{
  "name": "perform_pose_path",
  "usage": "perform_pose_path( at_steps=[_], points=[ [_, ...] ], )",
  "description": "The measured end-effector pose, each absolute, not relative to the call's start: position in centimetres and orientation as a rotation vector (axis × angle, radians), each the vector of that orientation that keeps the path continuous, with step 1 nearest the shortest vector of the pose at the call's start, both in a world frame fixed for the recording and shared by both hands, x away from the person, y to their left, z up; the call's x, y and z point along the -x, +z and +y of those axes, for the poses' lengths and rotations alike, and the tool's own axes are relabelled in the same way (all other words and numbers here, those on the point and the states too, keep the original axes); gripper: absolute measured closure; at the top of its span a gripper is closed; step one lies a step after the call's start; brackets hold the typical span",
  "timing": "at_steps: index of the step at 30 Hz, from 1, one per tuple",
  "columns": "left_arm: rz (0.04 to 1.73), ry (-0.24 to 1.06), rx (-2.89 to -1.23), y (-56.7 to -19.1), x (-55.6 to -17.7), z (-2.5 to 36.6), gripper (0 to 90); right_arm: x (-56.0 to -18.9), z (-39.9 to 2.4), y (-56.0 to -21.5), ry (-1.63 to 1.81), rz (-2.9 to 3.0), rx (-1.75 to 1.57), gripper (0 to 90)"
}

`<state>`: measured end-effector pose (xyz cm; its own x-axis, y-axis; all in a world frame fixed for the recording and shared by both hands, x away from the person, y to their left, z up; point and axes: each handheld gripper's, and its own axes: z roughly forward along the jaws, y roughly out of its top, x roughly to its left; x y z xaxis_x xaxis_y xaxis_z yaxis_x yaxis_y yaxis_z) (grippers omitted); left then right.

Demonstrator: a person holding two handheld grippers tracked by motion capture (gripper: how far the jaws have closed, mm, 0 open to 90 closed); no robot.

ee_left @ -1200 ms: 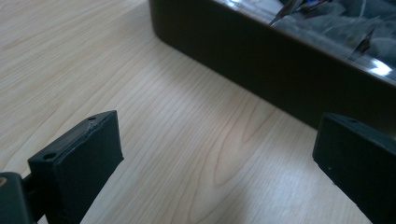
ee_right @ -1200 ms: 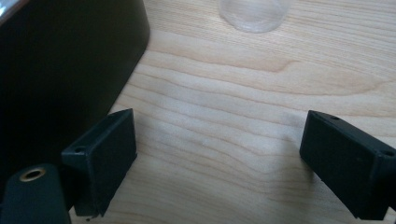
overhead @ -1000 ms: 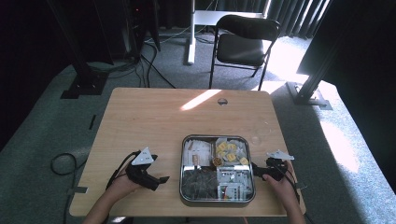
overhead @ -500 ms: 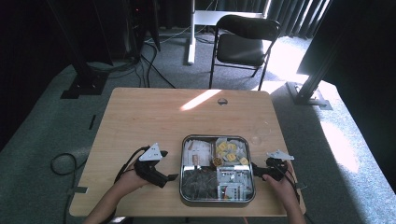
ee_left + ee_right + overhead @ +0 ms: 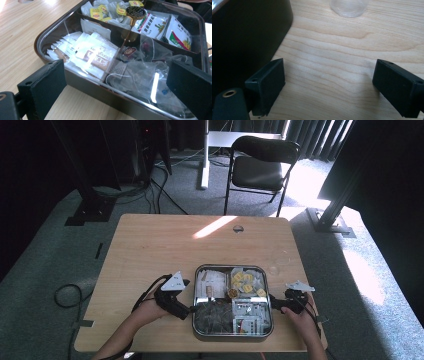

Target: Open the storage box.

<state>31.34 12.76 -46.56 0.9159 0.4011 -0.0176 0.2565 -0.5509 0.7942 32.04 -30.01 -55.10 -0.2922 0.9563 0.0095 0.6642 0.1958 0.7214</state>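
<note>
Lidded tea box (image 5: 233,301) sits near the front edge of the counter (image 5: 160,245). Left gripper (image 5: 186,311) at the box's left wall, fingers spread wide, holding nothing. Right gripper (image 5: 274,303) at the box's right wall, fingers likewise released, empty.

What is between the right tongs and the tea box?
Nothing but bare table; the right gripper view shows the right tongs open beside the tea box.

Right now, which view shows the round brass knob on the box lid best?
The left gripper view: the brass knob is close and sharp on the clear lid. The high view shows it as a small dot. The right gripper view catches the box's dark wall.
</note>
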Motion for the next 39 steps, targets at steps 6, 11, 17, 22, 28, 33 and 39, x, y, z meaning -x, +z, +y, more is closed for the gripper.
perform_pose_path(
  at_steps=[6, 11, 17, 22, 28, 33, 39],
  points=[
    [0.438, 0.181, -2.182, -46.4, -31.8, 11.3, 2.6, -32.0, -30.0, -55.1, 0.878, 2.035, -1.506, 10.2],
    [0.415, 0.168, -2.189, -46.5, -31.9, 10.2, 2.6, -32.0, -30.0, -55.1, 0.877, 2.035, -1.507, 10.2],
    [0.392, 0.159, -2.200, -46.6, -32.0, 8.9, 2.6, -32.0, -30.0, -55.1, 0.878, 2.035, -1.507, 10.2],
    [0.371, 0.139, -2.212, -46.5, -32.3, 7.8, 2.6, -32.0, -30.0, -55.1, 0.877, 2.035, -1.507, 10.2],
    [0.351, 0.148, -2.235, -46.5, -32.6, 6.6, 2.6, -32.0, -30.0, -55.1, 0.877, 2.035, -1.507, 10.2],
    [0.338, 0.139, -2.250, -46.6, -32.9, 5.6, 2.6, -32.0, -30.0, -55.1, 0.878, 2.035, -1.507, 10.2],
    [0.330, 0.139, -2.266, -46.7, -33.1, 4.7, 4.5, -32.0, -30.0, -55.1, 0.877, 2.035, -1.507, 10.2]
  ],
)
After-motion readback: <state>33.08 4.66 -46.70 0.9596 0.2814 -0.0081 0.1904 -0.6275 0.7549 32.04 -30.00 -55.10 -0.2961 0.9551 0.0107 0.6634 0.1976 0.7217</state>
